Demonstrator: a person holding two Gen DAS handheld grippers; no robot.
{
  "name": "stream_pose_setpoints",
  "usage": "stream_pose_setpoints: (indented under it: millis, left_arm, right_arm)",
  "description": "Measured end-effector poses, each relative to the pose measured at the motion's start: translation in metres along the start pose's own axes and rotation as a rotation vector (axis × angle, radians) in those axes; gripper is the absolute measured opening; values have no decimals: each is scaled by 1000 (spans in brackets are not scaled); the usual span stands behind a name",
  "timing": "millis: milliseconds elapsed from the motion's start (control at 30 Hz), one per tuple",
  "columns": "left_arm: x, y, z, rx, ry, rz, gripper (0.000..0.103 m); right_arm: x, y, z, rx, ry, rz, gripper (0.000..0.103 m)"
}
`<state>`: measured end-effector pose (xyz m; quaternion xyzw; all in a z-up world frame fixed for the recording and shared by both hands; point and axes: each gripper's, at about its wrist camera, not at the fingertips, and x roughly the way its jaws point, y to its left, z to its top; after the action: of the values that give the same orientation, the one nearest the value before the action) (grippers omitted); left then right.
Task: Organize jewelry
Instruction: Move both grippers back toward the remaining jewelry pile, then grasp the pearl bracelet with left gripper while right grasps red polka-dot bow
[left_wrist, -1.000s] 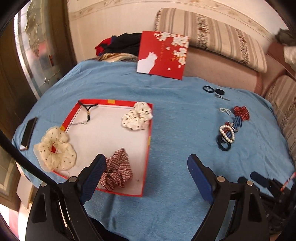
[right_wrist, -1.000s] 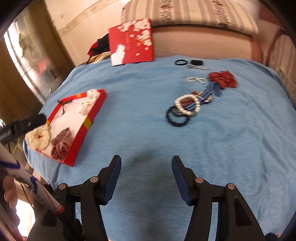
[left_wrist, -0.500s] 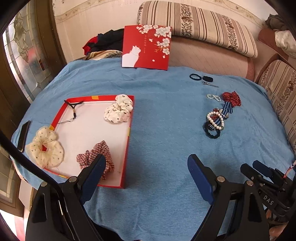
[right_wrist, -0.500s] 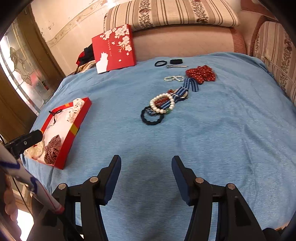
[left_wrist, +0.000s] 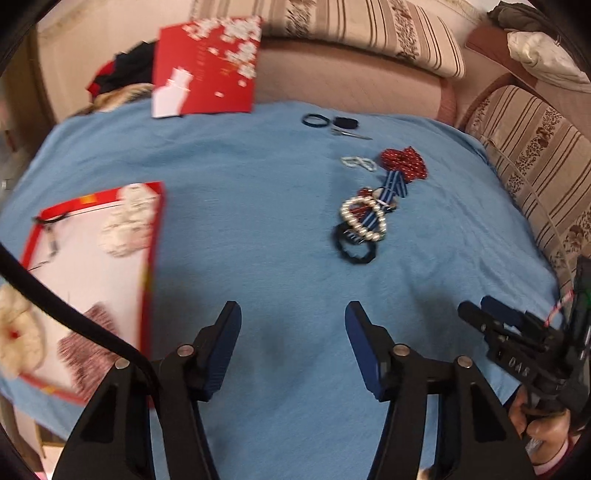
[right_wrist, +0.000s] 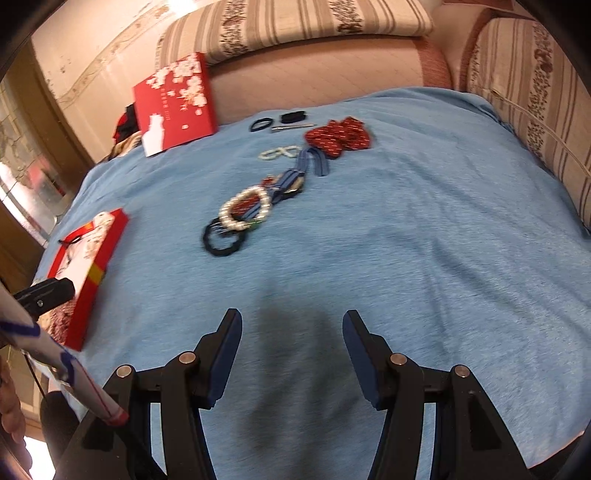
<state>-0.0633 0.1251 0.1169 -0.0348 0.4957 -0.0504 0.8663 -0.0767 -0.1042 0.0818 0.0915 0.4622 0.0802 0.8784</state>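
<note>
Taking the red tray (left_wrist: 153, 236) as the landmark, the sorting is plainly half done: inside it lie a white dotted scrunchie (left_wrist: 125, 225) at its far right corner, a red checked scrunchie (left_wrist: 86, 345) at its near edge and a dark cord necklace (left_wrist: 50, 229) at its far left, while a cream scrunchie (left_wrist: 13, 332) hangs over its near left rim. Everything unsorted sits in a loose line well to the right of the tray on the blue-covered tabletop (left_wrist: 258, 184): the black hair tie (left_wrist: 354, 247) nearest, the pearl bracelet (left_wrist: 364, 218) overlapping it, the blue striped ribbon (left_wrist: 395, 182) and red bow (left_wrist: 404, 164) beyond, then a small white beaded piece (left_wrist: 358, 162) and dark hair ties (left_wrist: 316, 120) farthest off. The tray's lid (left_wrist: 207, 70) leans upright beyond it, probably to keep the tray open. The left hand-held gripper (left_wrist: 291, 343) is released and empty, hovering right of the tray's near corner; the right hand-held gripper (right_wrist: 291, 343) is likewise spread and empty, aimed toward the pile. Against half a second ago, the left view has swung rightward, so the tray has slid to its left edge and the pile sits nearer centre, and its fingers have narrowed; the right view has closed in on the pile.
</note>
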Motion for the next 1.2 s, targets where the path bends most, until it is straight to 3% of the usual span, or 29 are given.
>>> stream_pose_setpoints:
  millis: [167, 300, 367, 500, 567, 667, 933, 1200]
  left_arm:
    - [46, -11, 40, -27, 39, -92, 58]
    - [87, -15, 71, -61, 98, -169, 41]
    - [109, -16, 82, -79, 137, -207, 40]
    - [150, -24, 91, -82, 211, -222, 38]
    - [164, -30, 91, -75, 243, -221, 29]
    - [167, -32, 94, -91, 226, -209, 10]
    - [130, 14, 88, -230, 154, -258, 9]
    - [104, 59, 54, -227, 133, -159, 9]
  right_arm:
    - [10, -20, 13, 28, 5, -19, 61]
    - [17, -33, 22, 41, 5, -29, 61]
    - [20, -38, 25, 48, 6, -29, 61]
    - [27, -45, 30, 64, 10, -25, 61]
    - [31, -47, 31, 68, 14, -23, 61]
    - [36, -46, 30, 60, 22, -26, 61]
    - [43, -43, 27, 37, 28, -38, 61]
    - [46, -34, 34, 24, 23, -26, 61]
